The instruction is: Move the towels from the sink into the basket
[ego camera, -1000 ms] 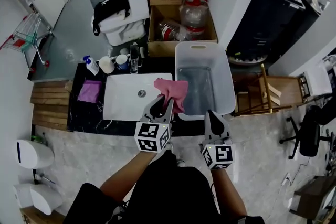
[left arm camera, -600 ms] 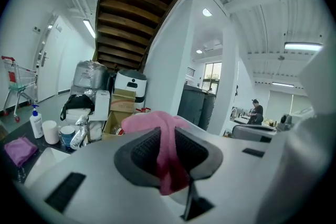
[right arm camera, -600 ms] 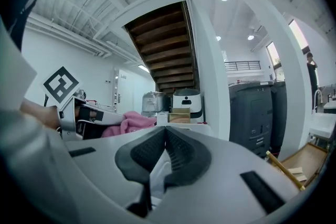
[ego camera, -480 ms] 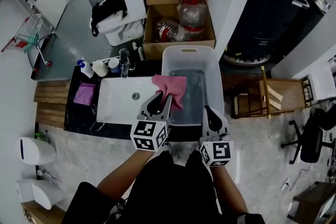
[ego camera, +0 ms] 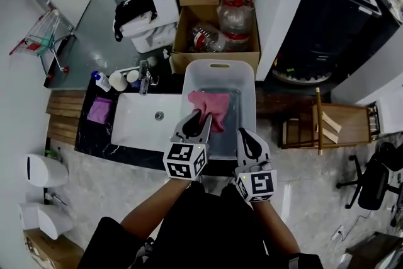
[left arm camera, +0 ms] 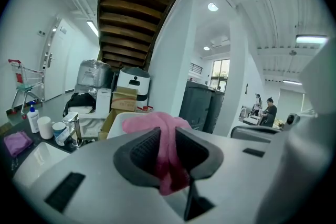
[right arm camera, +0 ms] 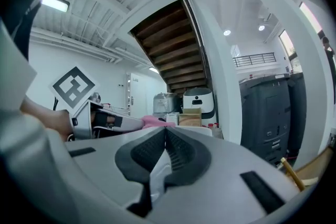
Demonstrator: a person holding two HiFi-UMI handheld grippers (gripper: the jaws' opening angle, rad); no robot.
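Since left tongs [ego camera: 197, 118] shifted, towel [ego camera: 213, 106] apparently overhangs basket [ego camera: 189, 86].

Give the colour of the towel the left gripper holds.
Pink towel, best in the left gripper view.

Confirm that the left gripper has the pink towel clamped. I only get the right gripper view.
Observer: Clamped. The left gripper view shows the left gripper shut on the pink towel, with cloth bunched between its pads.
Operator: Say what it hangs over.
Observer: In the head view it is over the opening of the white basket, not over the sink.
Operator: Check the sink for more towels.
Observer: No towel shows in it. A purple cloth lies on the counter to its left.
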